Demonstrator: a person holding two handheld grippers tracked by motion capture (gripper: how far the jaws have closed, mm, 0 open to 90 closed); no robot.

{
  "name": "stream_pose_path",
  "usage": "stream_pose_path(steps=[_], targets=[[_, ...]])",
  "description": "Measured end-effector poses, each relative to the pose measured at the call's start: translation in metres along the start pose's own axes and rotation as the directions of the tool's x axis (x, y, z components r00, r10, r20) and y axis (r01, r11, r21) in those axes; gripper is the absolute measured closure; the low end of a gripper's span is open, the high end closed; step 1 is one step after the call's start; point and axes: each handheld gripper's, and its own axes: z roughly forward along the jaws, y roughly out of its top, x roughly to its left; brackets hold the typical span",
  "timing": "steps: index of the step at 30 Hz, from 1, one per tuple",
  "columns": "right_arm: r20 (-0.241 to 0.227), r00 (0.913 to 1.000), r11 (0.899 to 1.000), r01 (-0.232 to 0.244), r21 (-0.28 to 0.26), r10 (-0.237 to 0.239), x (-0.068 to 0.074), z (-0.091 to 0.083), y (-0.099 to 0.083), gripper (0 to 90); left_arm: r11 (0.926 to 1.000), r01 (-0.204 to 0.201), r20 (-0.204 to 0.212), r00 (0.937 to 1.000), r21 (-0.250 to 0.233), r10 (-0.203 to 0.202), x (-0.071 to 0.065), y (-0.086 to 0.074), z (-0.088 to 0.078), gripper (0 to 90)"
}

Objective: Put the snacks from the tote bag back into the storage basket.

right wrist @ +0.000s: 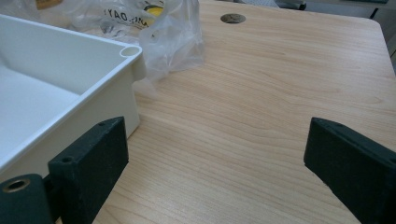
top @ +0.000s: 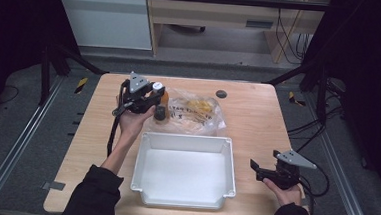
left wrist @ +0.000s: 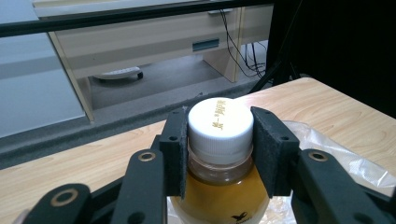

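Left gripper (left wrist: pixel 219 149): pads clamped on the neck and white cap of a bottle (left wrist: pixel 219 186) of amber liquid, centre frame, above a plastic bag (top: pixel 198 113). Right gripper (right wrist: pixel 215 163): jaws wide apart, nothing between them, lower frame beside the white tray (right wrist: pixel 70 60) on the table (right wrist: pixel 280 93).

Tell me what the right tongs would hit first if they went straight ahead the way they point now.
Probably nothing soon: the right tongs stand open over bare table, and the way ahead looks free. The white tray and plastic bag lie off to the left of that line, though depth is unclear.
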Motion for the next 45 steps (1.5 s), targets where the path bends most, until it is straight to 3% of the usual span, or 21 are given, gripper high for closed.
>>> stream_pose_path(steps=[16,31,45], targets=[[-0.001,1.0000,1.000,0.001,-0.002,-0.001,0.000,0.000,0.000,6.7,0.9992,0.011,0.010,0.9999,-0.039,-0.010,-0.001,0.020,-0.012,59.1],[-0.001,1.0000,1.000,0.000,-0.004,0.000,0.000,-0.001,0.001,6.7,0.9983,-0.005,0.010,0.9999,-0.058,0.006,-0.005,0.039,-0.030,59.1],[-0.002,1.0000,1.000,-0.003,-0.002,0.003,0.001,-0.002,0.001,6.7,0.9984,-0.014,0.019,0.9997,-0.055,0.015,-0.009,0.041,-0.052,59.1]])
